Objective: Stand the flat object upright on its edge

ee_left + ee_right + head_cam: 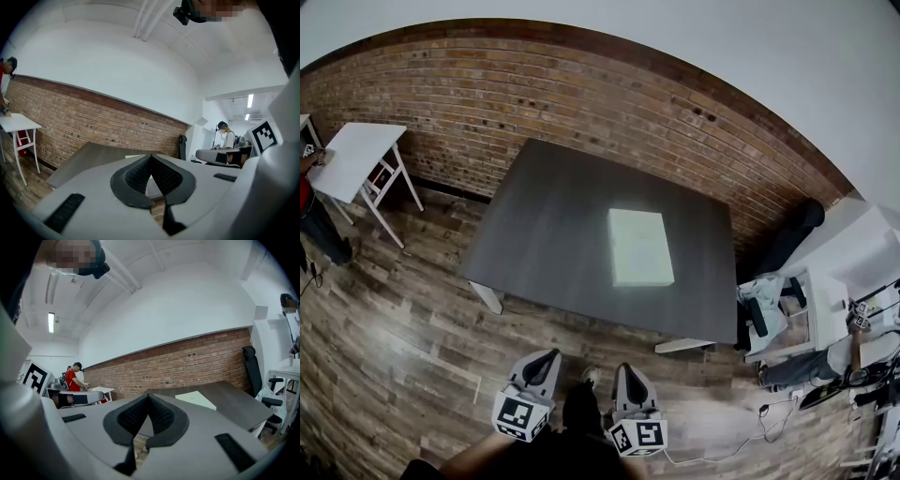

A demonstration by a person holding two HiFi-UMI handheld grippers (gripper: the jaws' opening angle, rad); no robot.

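L gripper (546,358) and R gripper (628,371), both white w/ black ribbed pads, are each pinched fully together w/ nothing btwn the jaws. They're carried side by side over the brown wood-plank floor (412,319), short of the table's near edge. The pale rectangular flat slab (639,247) lies flat on the dark grey rectangular table (544,216), well ahead of both tips and slightly to the R gripper's side. In the right gripper view it shows ahead and right of the tips.

Prob. an approach stance, since empty closed jaws have no reason to open yet. The slab lies flush, so one tip likely has to lift an edge while the other braces. Uprighting not begun.
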